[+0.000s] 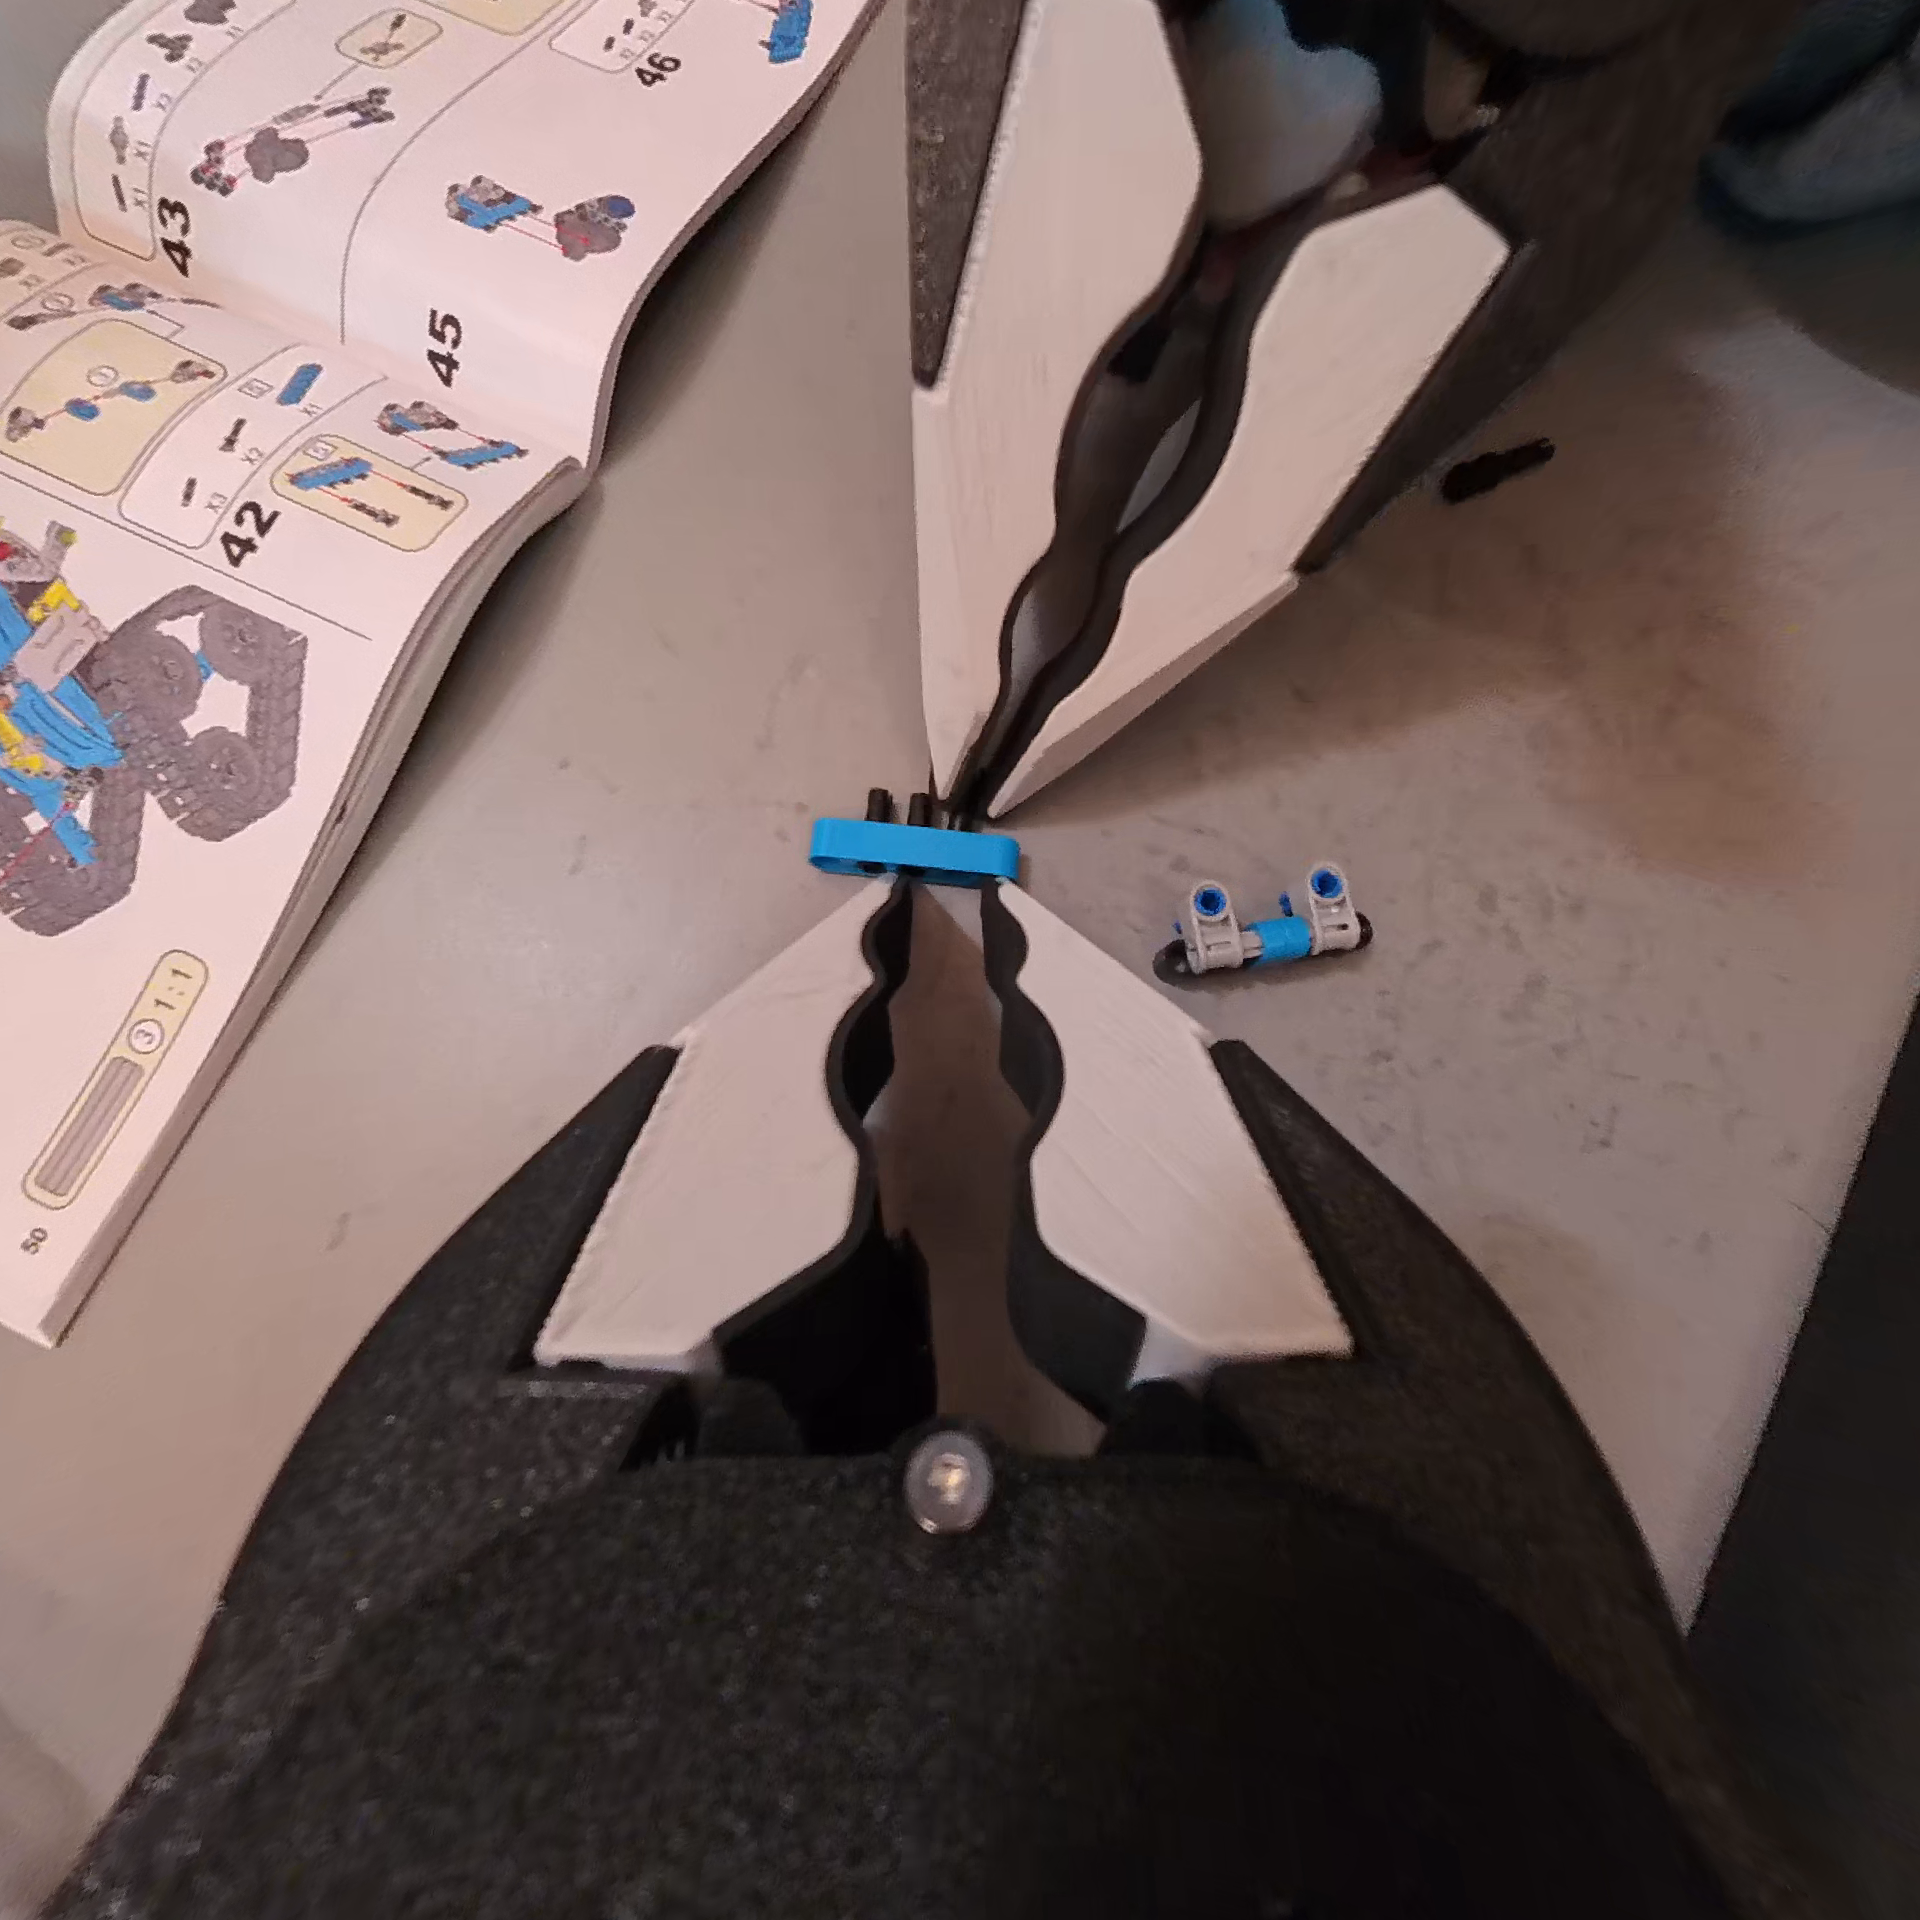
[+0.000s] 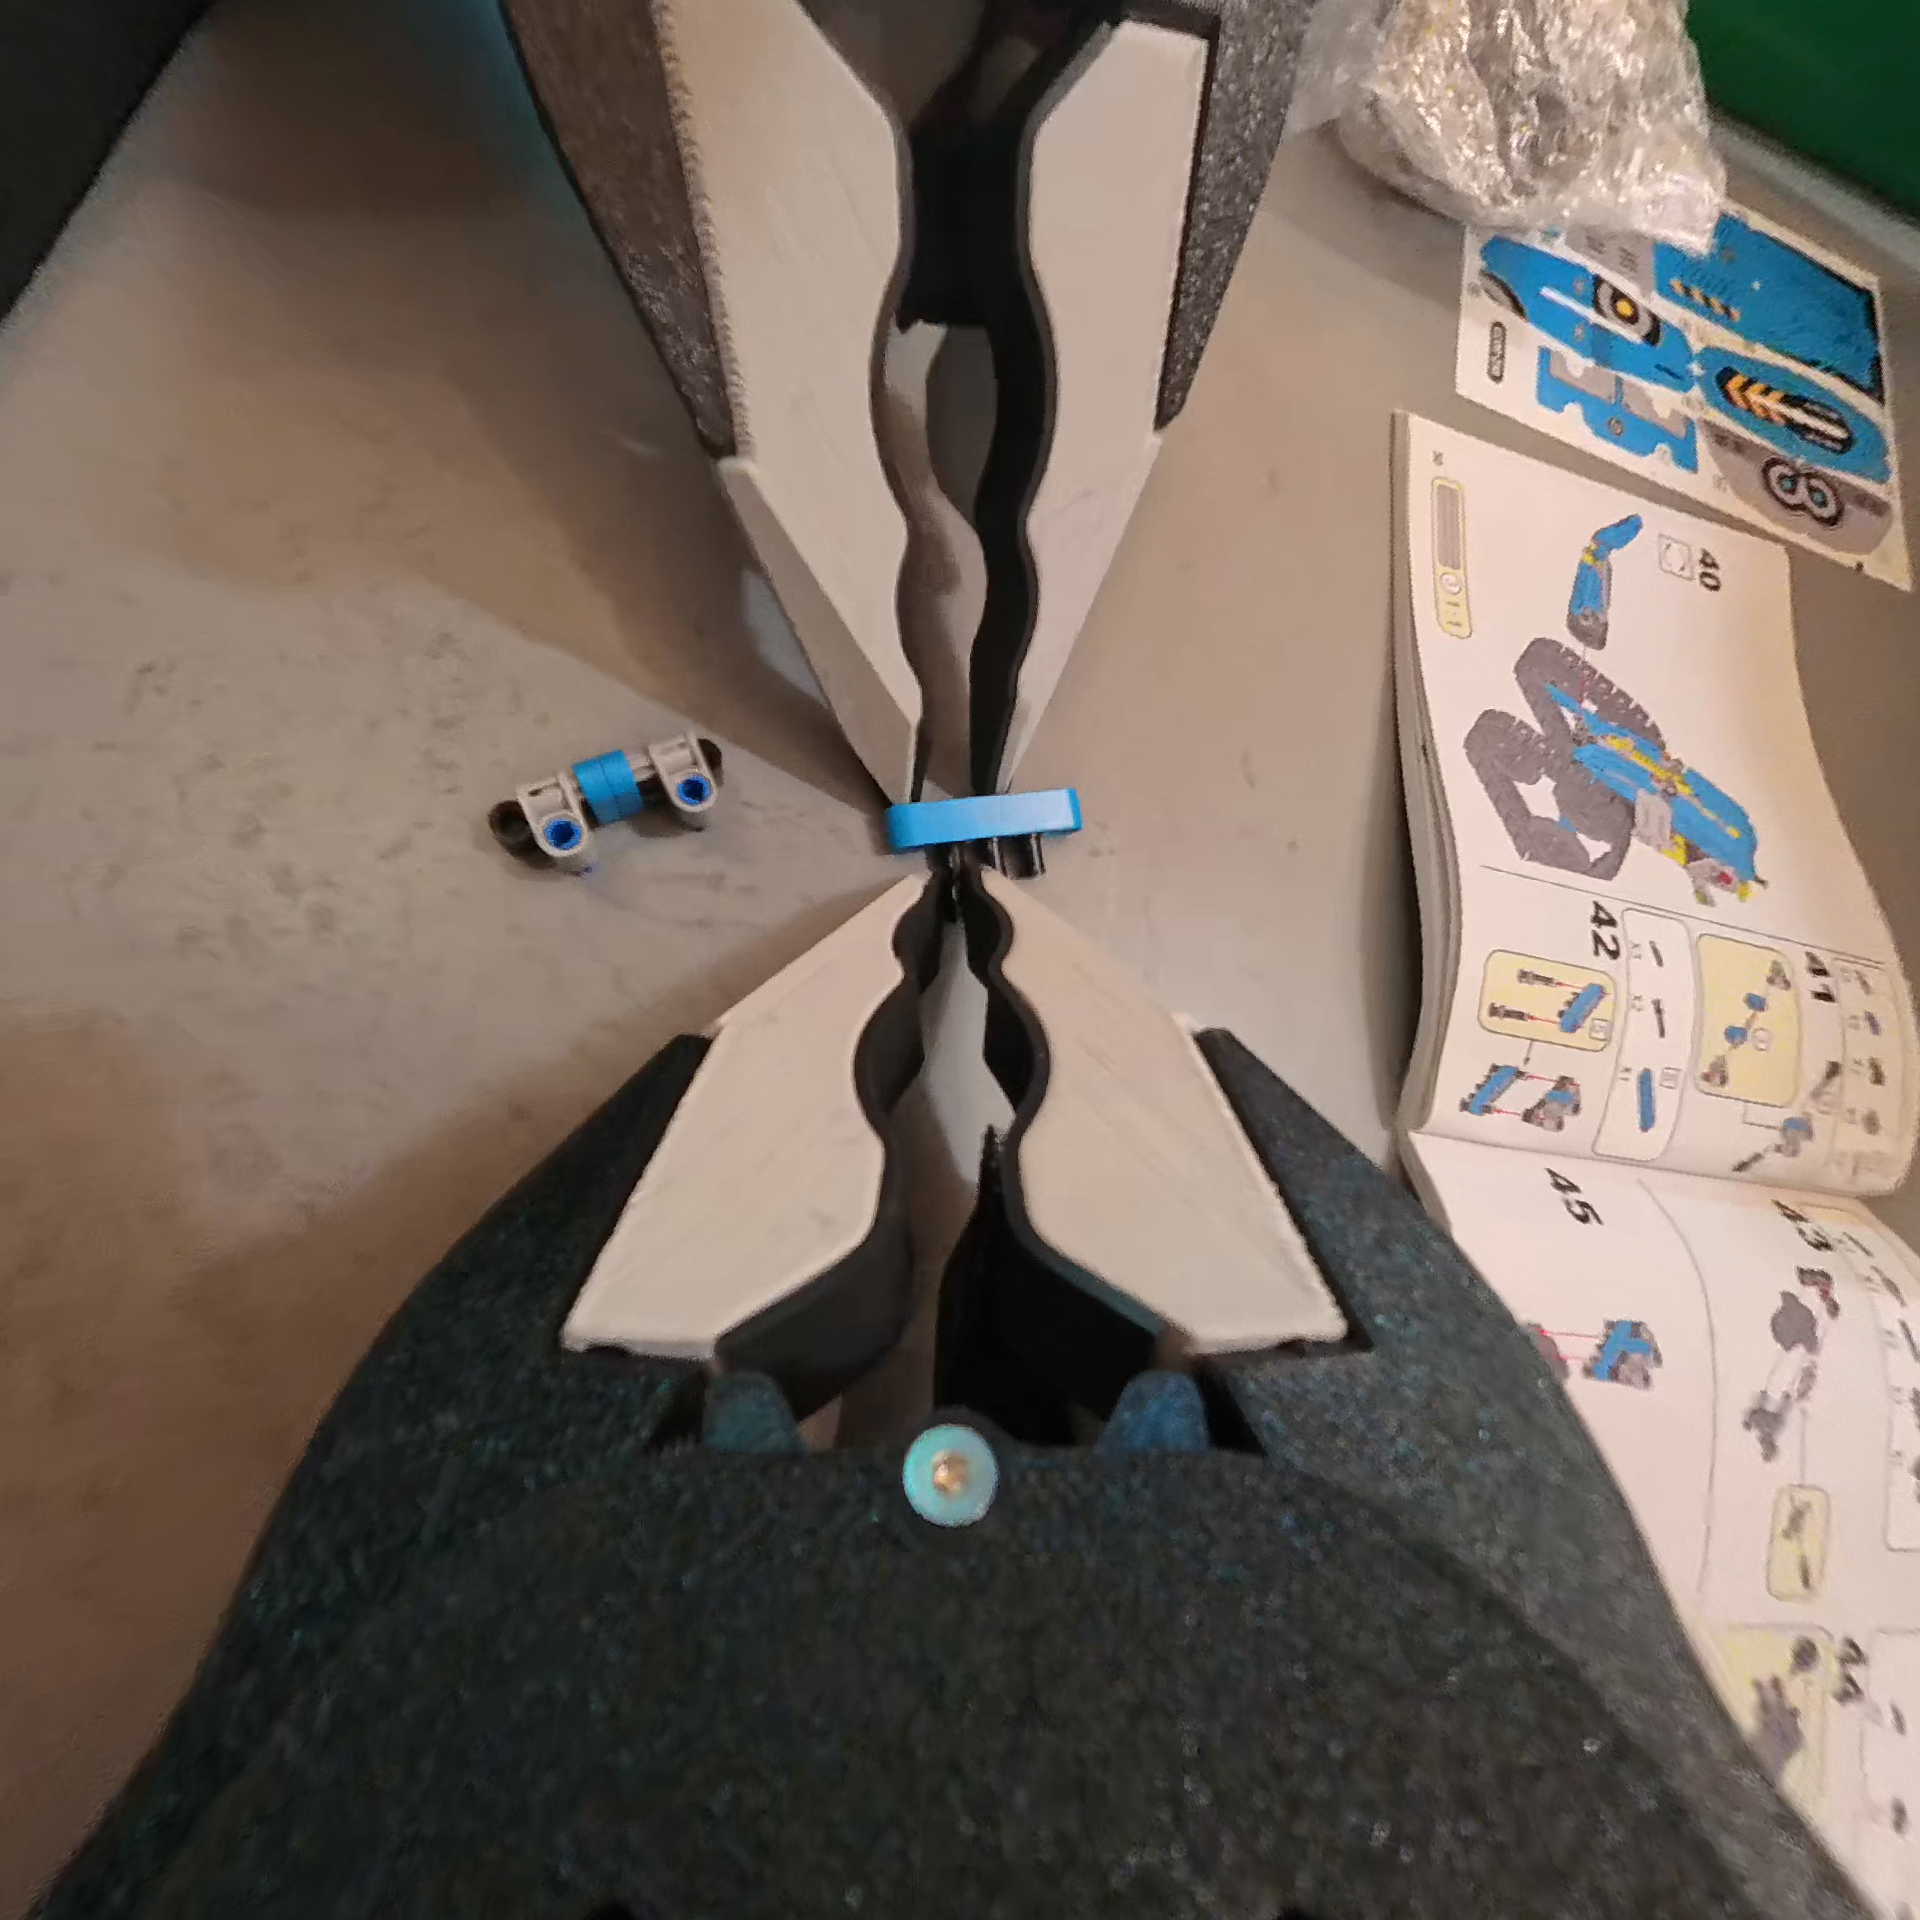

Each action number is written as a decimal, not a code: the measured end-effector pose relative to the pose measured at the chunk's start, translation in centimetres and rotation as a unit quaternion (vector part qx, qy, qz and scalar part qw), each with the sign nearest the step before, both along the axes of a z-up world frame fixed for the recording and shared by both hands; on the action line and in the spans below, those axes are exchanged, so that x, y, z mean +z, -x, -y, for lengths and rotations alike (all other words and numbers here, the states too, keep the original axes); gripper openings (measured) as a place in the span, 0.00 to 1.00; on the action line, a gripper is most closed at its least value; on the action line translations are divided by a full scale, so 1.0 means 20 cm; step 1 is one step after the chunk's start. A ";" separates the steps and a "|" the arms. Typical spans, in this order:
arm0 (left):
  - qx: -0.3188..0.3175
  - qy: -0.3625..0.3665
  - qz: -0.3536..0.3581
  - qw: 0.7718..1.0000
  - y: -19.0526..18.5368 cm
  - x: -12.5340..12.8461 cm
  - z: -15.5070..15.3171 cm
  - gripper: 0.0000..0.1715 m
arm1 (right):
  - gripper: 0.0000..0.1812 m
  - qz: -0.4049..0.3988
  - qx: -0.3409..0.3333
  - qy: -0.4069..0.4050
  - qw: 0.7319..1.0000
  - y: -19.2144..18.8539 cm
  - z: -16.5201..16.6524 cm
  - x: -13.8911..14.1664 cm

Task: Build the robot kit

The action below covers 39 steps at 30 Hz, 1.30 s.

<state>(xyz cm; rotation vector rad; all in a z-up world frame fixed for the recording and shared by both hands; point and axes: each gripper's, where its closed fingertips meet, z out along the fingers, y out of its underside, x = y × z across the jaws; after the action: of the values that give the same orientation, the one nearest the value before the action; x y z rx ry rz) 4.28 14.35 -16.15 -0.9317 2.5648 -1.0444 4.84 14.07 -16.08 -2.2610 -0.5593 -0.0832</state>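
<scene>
Left wrist view, L to R: an open paper instruction booklet with printed build diagrams (image 1: 312, 436) lay on the grey, scuffed counter (image 1: 1455, 1143) at far left. At centre, the left tongs (image 1: 943, 902) were nearly closed, tips pinching the lower edge of a flat blue plastic beam (image 1: 914, 850) w/ short black pins (image 1: 899, 807) standing out of its far side. From the opposite side the right tongs (image 1: 971, 810) met it, narrowed onto one of those pins at the beam (exact contact too small to tell). Just R of the beam, apart from it, sat a small grey-and-blue connector sub-assembly on a black axle (image 1: 1262, 932); further R and back, a loose black pin (image 1: 1496, 470) lay on the counter.

Right wrist view, L to R: same sub-assembly (image 2: 608, 802) at left, the beam (image 2: 982, 818) at centre between both tongs, right tongs (image 2: 951, 888) closed to a slit on a black pin under it, left tongs (image 2: 951, 779) gripping from the far side. Right of that lay the booklet (image 2: 1621, 831), w/ a blue sticker sheet (image 2: 1683, 364) and a crumpled clear plastic bag (image 2: 1507, 104) beyond.
</scene>
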 end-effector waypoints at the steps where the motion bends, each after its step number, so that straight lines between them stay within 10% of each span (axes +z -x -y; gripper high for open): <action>1: -0.001 0.002 -0.005 1.000 0.00 0.00 0.00 0.07 | 0.02 -0.012 0.006 0.000 1.000 0.00 0.00 0.00; 39: -0.004 0.008 0.004 1.000 0.00 0.00 0.00 0.07 | 0.04 -0.128 0.053 0.078 0.987 0.13 0.13 0.00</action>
<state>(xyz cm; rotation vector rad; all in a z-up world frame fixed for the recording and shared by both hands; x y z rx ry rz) 4.31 14.38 -16.15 -0.9203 2.5589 -1.0692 2.23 11.49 -15.99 -2.3411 -0.5626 0.3096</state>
